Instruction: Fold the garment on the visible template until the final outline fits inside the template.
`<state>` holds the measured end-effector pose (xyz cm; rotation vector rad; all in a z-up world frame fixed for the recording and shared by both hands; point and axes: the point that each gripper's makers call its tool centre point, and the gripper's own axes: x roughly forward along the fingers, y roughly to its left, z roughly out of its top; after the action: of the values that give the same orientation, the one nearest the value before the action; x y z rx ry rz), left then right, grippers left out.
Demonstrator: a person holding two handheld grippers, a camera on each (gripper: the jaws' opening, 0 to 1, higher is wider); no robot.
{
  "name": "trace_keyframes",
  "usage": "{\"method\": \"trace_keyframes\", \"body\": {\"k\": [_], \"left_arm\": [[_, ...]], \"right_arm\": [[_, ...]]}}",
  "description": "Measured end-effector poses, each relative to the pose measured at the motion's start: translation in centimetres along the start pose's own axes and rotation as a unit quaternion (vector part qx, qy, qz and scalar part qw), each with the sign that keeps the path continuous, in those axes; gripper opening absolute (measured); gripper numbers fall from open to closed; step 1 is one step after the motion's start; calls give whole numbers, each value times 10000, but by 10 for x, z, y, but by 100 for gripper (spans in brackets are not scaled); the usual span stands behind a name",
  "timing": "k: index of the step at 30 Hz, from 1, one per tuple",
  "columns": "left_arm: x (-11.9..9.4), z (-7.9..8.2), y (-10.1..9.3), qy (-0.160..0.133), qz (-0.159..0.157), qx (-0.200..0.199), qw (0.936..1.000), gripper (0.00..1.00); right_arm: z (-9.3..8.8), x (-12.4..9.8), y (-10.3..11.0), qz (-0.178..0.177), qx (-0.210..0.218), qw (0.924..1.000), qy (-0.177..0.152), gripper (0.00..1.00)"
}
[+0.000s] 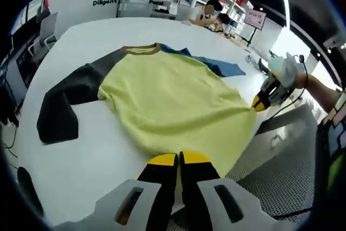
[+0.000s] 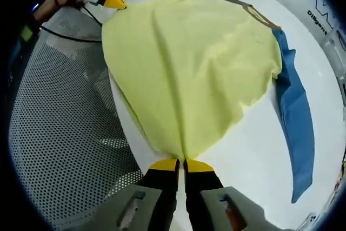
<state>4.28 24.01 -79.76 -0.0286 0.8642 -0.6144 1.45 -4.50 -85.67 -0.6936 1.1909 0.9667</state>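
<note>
On white table (image 1: 108, 31): garment (image 1: 173, 98) | hem pinched by left hand-held gripper (image 1: 179, 160); right hand-held gripper (image 2: 181, 164) likewise

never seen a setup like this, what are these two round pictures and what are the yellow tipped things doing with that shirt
A person holds a two-jaw gripper in each hand, and each carries a fisheye camera looking along its own jaws, hence the round pictures. In the left gripper view, the left gripper is shut on the hem of a yellow shirt with dark sleeves, spread on a white table. In the right gripper view, the right gripper pinches the hem's other corner. A blue cloth lies partly under the shirt. Each gripper also shows up in the other's picture.
</note>
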Motion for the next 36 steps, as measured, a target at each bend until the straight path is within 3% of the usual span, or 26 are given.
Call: {"method": "trace_keyframes", "body": {"k": [5, 11, 15, 22, 26, 36], "left_arm": [[1, 23, -7, -293, -61, -533, 9981, 0], [10, 43, -14, -316, -88, -336, 9989, 0], [21, 64, -17, -604, -25, -132, 9981, 0], [47, 75, -16, -504, -117, -194, 9985, 0], [65, 73, -20, -192, -347, -725, 9966, 0], [111, 86, -15, 19, -404, -979, 9944, 0]], "right_arm": [[0, 0, 0, 15, 8, 10000, -40, 0], [0, 0, 0, 20, 26, 10000, -76, 0], [0, 0, 0, 14, 2, 9999, -101, 0], [0, 0, 0, -11, 32, 9999, -130, 0], [1, 0, 0, -17, 65, 9999, -149, 0], [0, 0, 0, -35, 93, 9998, -160, 0]]}}
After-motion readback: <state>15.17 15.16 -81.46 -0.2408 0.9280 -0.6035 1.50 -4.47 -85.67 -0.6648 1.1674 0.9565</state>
